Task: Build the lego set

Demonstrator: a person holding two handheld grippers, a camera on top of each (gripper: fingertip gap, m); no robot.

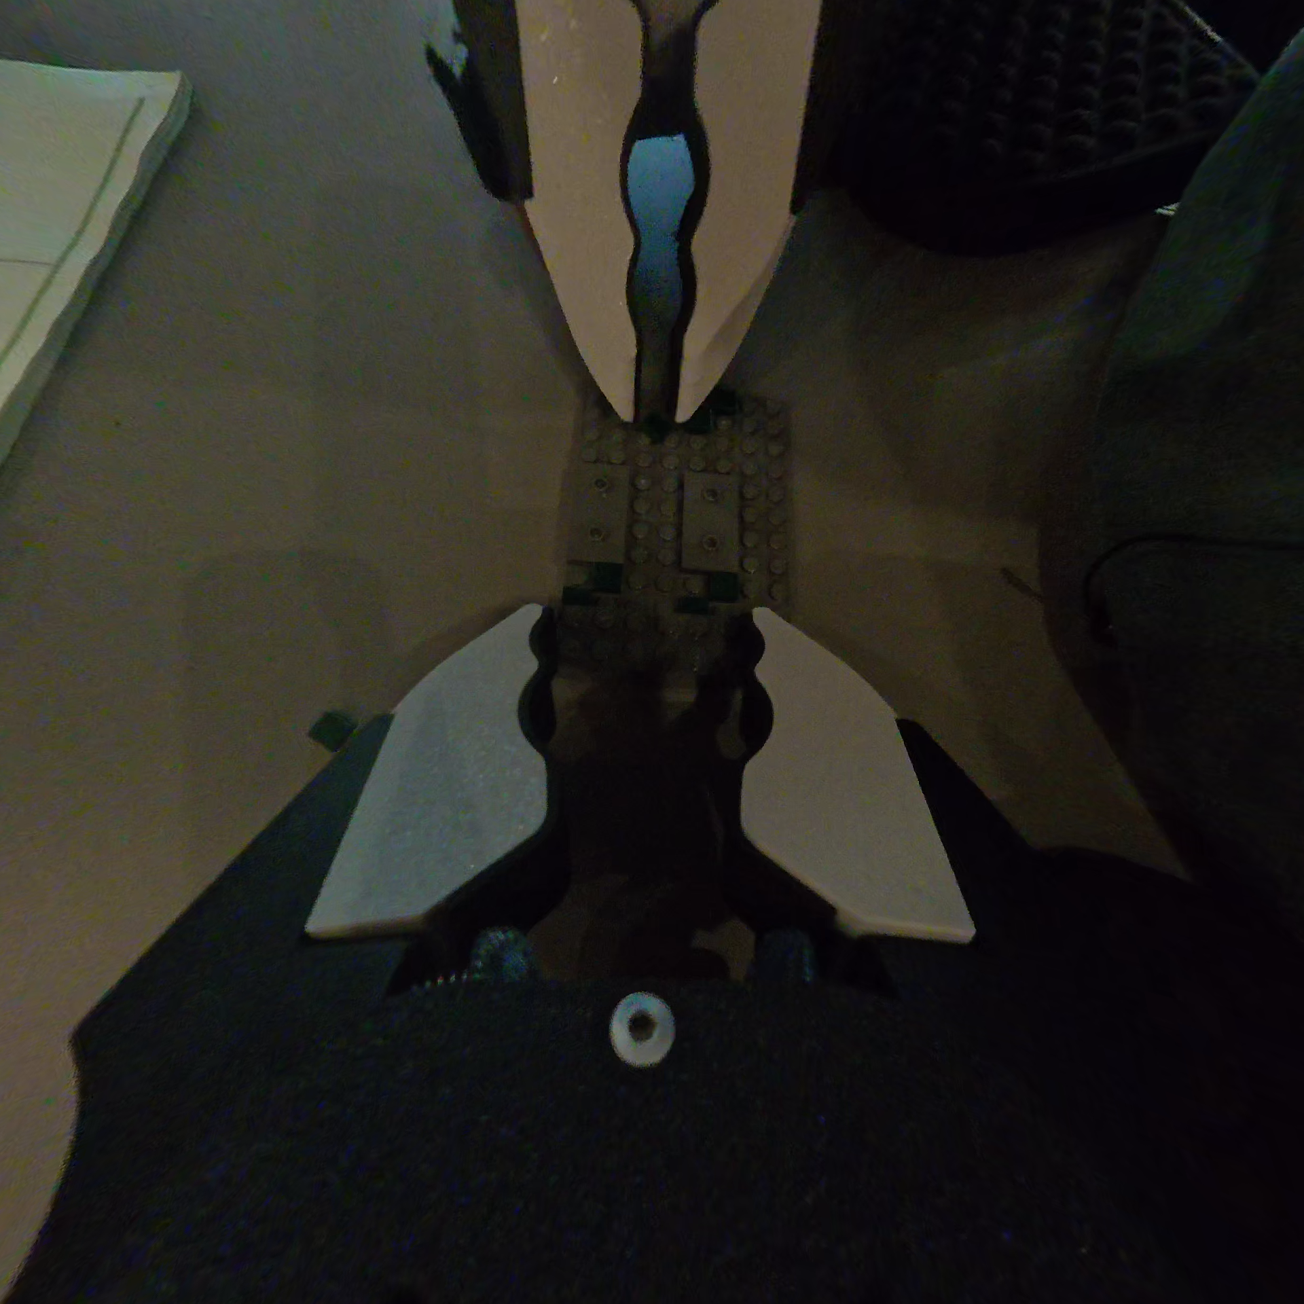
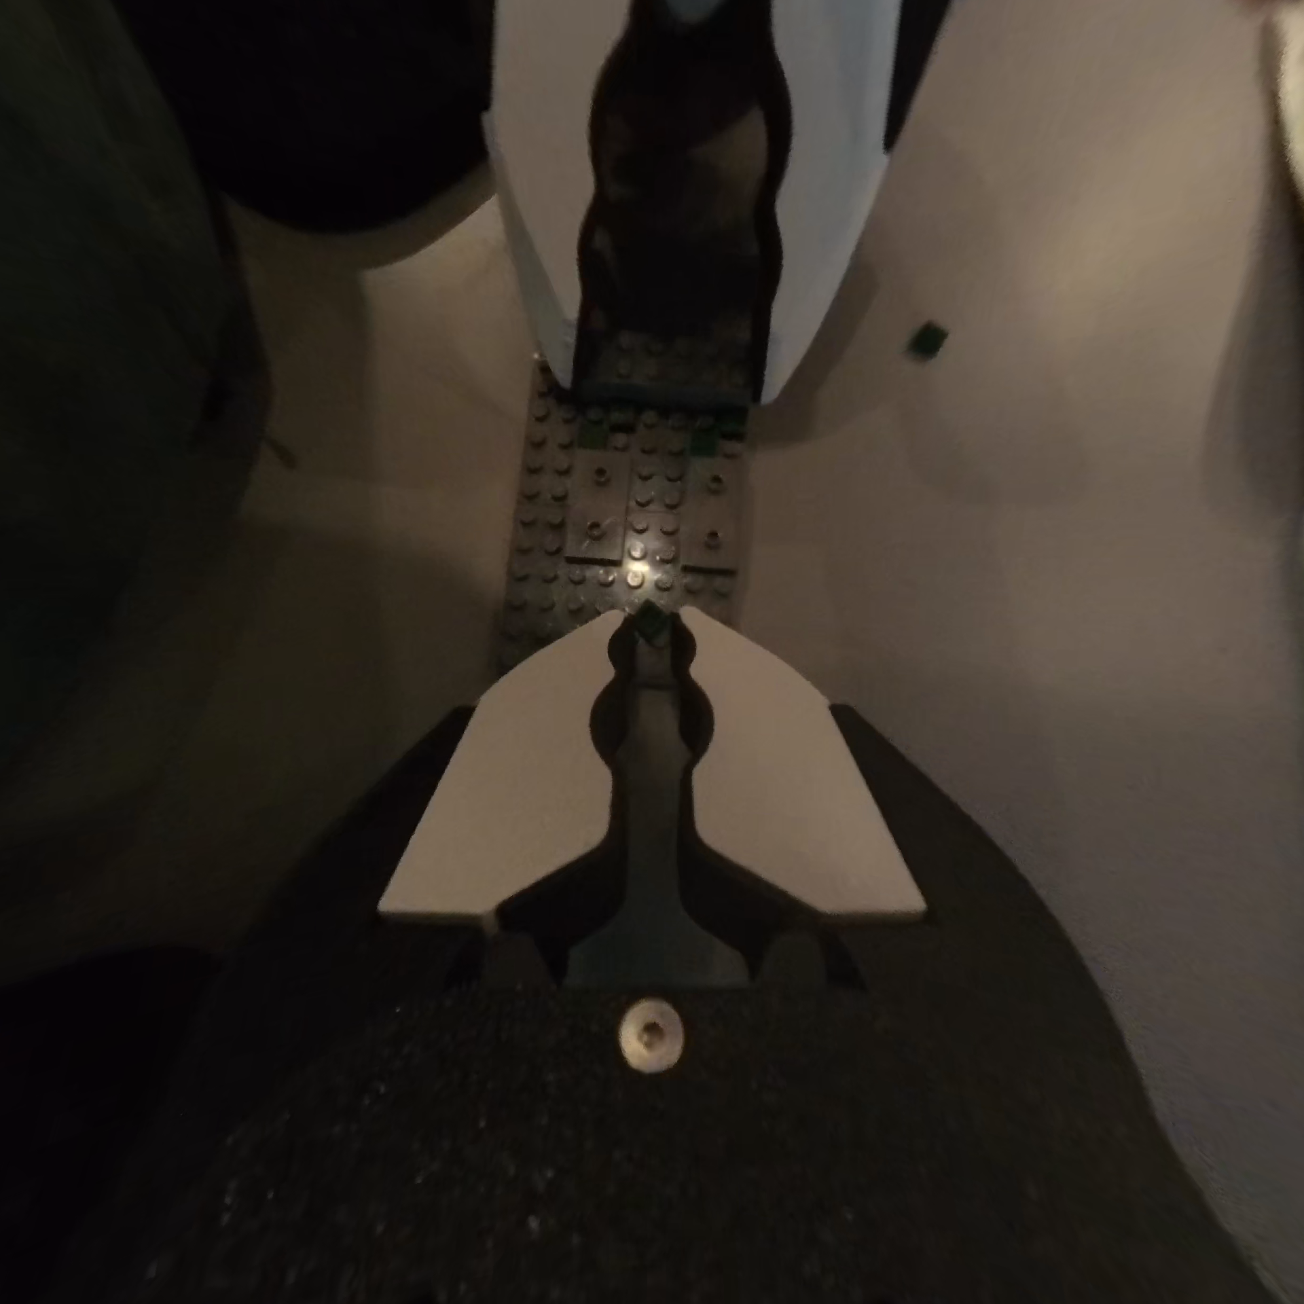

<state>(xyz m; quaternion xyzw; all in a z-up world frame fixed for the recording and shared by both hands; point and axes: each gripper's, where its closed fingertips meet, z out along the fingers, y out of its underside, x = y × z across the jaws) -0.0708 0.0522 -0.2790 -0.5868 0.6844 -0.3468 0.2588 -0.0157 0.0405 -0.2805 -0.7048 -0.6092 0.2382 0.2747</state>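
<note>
The left gripper [image 1: 646,617], white-fingered on a black body, is spread wide across the near end of a flat grey studded lego baseplate [image 1: 681,508], its fingers flanking the plate's edges. The right gripper [image 2: 648,615] is pinched narrow on a small dark green lego piece [image 2: 649,624] at the plate's opposite end. The baseplate lies on a pale table [image 1: 282,423] and carries smooth grey tiles beside rows of studs, with a few dark green pieces. A loose dark green brick [image 2: 926,341] sits apart on the table, and a white paper pad [image 1: 63,212] lies farther off. No containers show
</note>
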